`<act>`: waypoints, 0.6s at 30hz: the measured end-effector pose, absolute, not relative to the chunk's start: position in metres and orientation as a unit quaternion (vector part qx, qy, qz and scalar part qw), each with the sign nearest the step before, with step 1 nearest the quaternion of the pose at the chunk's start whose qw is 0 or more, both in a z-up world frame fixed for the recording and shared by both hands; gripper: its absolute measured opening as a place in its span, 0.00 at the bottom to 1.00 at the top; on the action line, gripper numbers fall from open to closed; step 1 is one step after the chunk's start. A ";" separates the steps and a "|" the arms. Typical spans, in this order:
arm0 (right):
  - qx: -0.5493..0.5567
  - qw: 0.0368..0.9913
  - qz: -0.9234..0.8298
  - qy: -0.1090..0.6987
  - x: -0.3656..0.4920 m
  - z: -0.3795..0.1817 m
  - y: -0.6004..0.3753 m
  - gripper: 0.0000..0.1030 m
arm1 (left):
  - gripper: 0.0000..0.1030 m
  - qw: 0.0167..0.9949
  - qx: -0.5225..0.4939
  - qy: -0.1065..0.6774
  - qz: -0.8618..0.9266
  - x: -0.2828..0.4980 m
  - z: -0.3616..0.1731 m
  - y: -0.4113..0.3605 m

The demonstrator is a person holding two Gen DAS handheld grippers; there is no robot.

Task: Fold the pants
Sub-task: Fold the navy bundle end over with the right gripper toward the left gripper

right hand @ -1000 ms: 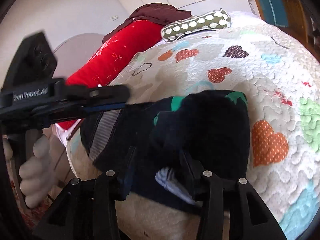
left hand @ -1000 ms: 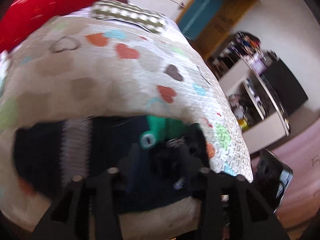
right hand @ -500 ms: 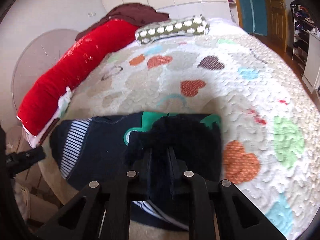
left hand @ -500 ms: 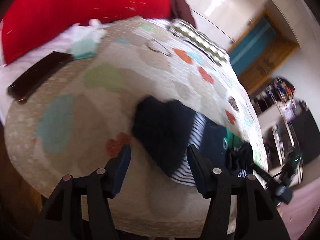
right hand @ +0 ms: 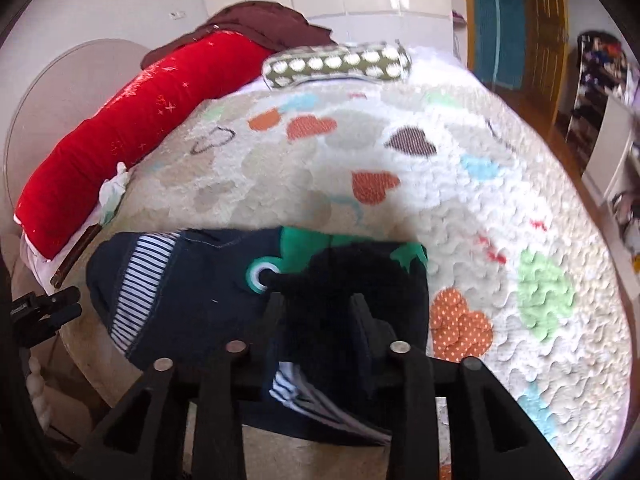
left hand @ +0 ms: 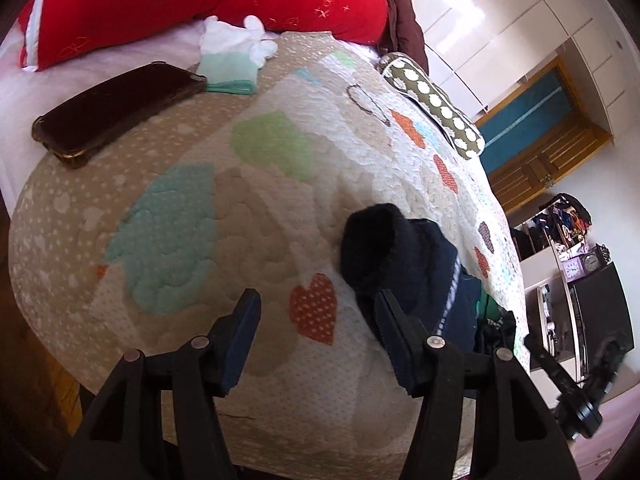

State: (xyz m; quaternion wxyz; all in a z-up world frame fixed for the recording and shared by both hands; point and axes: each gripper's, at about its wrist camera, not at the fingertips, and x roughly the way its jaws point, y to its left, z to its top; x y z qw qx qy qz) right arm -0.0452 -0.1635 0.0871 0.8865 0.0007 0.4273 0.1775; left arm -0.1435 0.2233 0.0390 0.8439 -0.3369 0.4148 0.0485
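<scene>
Phone (left hand: 116, 111) in a dark case is lying at the far left of the quilt (left hand: 224, 240), a white and mint cloth (left hand: 234, 58) just beyond it, red bolster (left hand: 192, 4) running behind both. Left tongs (left hand: 316, 334) are hovering wide apart above an orange heart, gripping nothing. Pants (right hand: 192, 292), navy with striped trim and a green patch, are lying on the quilt near the bed's edge. Right tongs (right hand: 316, 320) are pinching a bunched dark fold of them. Spotted pillow (right hand: 340, 65) is sitting far back.
</scene>
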 end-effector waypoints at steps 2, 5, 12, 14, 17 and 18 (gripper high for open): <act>-0.020 0.892 0.186 0.411 -0.053 0.094 -0.147 0.41 | 0.57 0.846 -0.335 0.411 0.057 -0.148 0.039 0.228; -0.035 0.884 0.218 0.411 -0.059 0.089 -0.114 0.41 | 0.57 0.850 -0.334 0.401 0.067 -0.156 0.042 0.236; -0.036 0.856 0.294 0.425 -0.061 0.071 -0.034 0.41 | 0.57 0.853 -0.351 0.371 0.106 -0.179 0.049 0.272; -0.039 0.848 0.306 0.431 -0.058 0.068 -0.016 0.41 | 0.57 0.851 -0.358 0.367 0.117 -0.184 0.047 0.282; -0.062 0.836 0.315 0.445 -0.051 0.056 0.011 0.55 | 0.58 0.845 -0.369 0.365 0.128 -0.191 0.042 0.294; -0.069 0.830 0.314 0.456 -0.046 0.049 0.018 0.56 | 0.58 0.843 -0.373 0.366 0.129 -0.192 0.040 0.297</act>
